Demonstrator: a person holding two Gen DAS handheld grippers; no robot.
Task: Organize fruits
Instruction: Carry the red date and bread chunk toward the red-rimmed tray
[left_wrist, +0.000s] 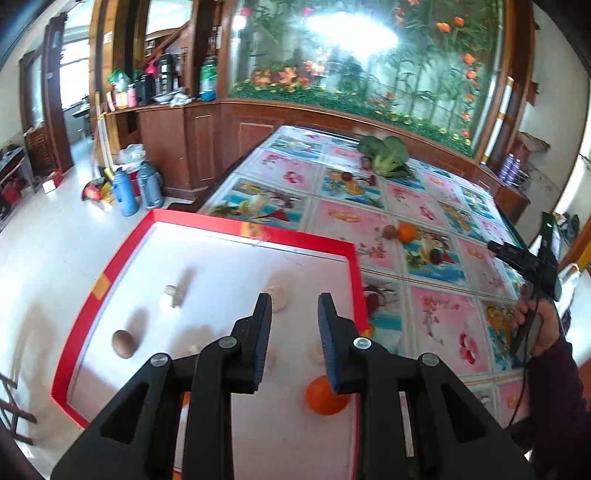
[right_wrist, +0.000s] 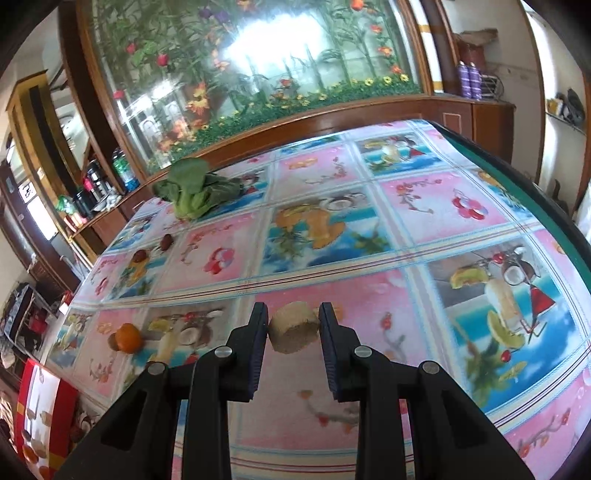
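Right now my right gripper (right_wrist: 293, 332) pinches the tan chunk (right_wrist: 294, 326) above the table (right_wrist: 424, 206) — carry it level to the red tray (left_wrist: 207, 221), where my left gripper (left_wrist: 295, 321) hovers with nearly closed, empty jaws.

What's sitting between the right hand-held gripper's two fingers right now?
A tan, cylinder-shaped chunk of food sits between the right hand-held gripper fingers, pinched above the patterned tablecloth. The right wrist view shows it.
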